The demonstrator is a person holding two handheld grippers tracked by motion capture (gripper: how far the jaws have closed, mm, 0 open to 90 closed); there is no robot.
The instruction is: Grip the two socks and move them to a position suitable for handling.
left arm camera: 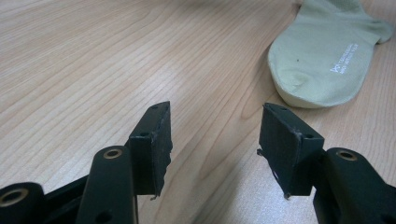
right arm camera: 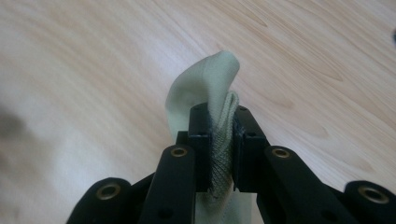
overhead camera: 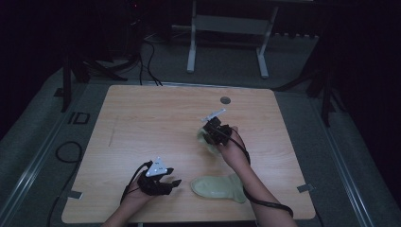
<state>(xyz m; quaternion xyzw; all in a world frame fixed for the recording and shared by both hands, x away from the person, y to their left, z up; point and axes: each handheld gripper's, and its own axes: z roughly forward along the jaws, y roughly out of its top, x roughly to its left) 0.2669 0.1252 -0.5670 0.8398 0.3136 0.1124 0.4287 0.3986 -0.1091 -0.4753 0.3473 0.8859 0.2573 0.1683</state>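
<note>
Pinching a pale green sock [right arm camera: 205,88] by a bunched fold of its ribbed fabric, the right gripper [right arm camera: 219,149] has its jaws clamped together on the cloth, which bulges up past the jaw tips in the right gripper view. That grip looks meant to carry the sock clear of the wooden table [overhead camera: 156,118]; in the high view the sock [overhead camera: 206,141] hangs crumpled just below the right gripper [overhead camera: 215,130], right of the table's middle. Its mate, a second pale green sock [overhead camera: 218,187], lies flat near the front edge, probably laid out so the pair can be matched or stacked.

The left gripper [overhead camera: 158,182] rests low just beside that flat sock's toe, its jaws standing apart with nothing between them; in the left gripper view they point toward the sock's rounded end [left arm camera: 322,60], likely ready to pin or lift it.

The person's right forearm reaches forward and inward across the flat sock, wrist bent so the gripper points down. The left hand lies near the table's front edge.
</note>
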